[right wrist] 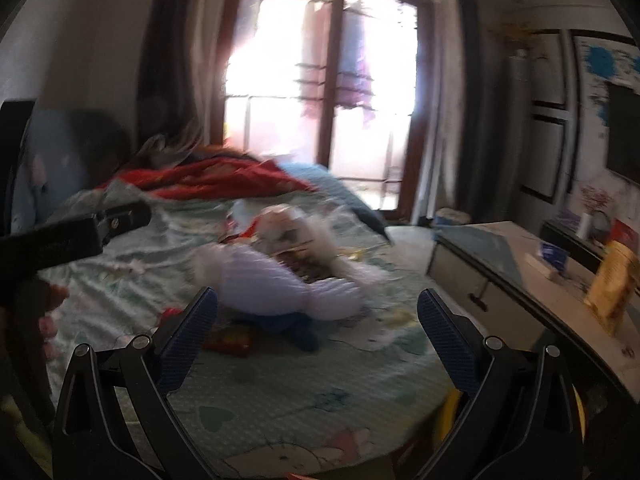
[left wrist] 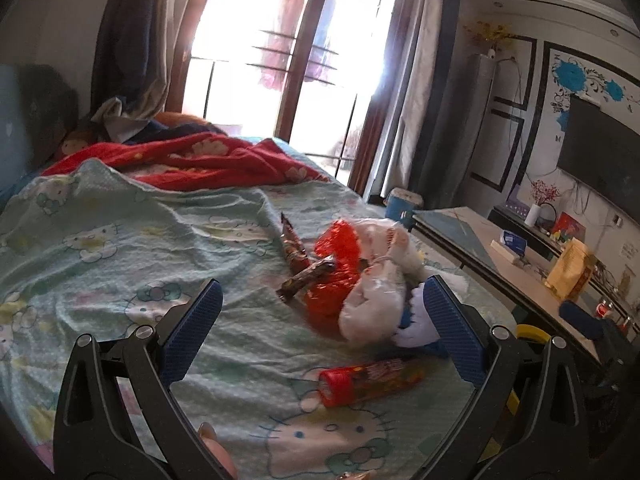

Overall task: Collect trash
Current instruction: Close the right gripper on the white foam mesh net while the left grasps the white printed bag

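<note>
1. A bed [left wrist: 120, 240] covered by a pale green cartoon-cat sheet fills both views; a rumpled red blanket [left wrist: 192, 160] lies at its far end, before a bright window.
2. A long tabletop [left wrist: 492, 256] stands just right of the bed.
3. Trash is heaped mid-bed: a white plastic bag [left wrist: 372, 300] touching a crumpled red wrapper [left wrist: 336, 276], with two brown snack wrappers [left wrist: 298, 264] beside it.
4. A red-capped snack tube [left wrist: 368, 384] lies on its side, nearer the camera.
5. The left gripper [left wrist: 320, 308] hovers above the sheet, jaws wide apart, empty.
6. The right gripper [right wrist: 318, 312] does likewise; its view is blurred.
</note>
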Demonstrator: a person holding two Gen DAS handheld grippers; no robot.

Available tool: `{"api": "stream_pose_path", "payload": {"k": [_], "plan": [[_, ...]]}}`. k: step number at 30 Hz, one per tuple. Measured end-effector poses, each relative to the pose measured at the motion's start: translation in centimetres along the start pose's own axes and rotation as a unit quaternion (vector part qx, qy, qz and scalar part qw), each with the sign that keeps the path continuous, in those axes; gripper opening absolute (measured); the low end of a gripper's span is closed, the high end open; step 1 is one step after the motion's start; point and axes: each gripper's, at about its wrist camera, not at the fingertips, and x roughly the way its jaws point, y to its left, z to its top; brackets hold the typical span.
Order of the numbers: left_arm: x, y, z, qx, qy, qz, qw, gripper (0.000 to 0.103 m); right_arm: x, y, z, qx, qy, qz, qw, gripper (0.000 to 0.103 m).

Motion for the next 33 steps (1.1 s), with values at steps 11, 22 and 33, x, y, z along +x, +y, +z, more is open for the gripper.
{"api": "stream_pose_path", "payload": {"k": [11,22,33], "plan": [[3.7,1.9,1.0,-0.021,0.064,-0.044,0.9968,0.092,6.5,1.0,0.9,-0.062,0.053,0.050,0.995,0.097],[9.2,1.0,0.6,-0.059,0.148,-0.123,0.9796,0.072,9.7,1.3,1.1,-0.079,0.096,0.110,0.986,0.055],[10.3,-0.1,-0.9,-0.077,0.182,-0.173,0.9648,0.047,9.0,-0.3,0.8,-0.004,0.097,0.150,0.984,0.030]]}}
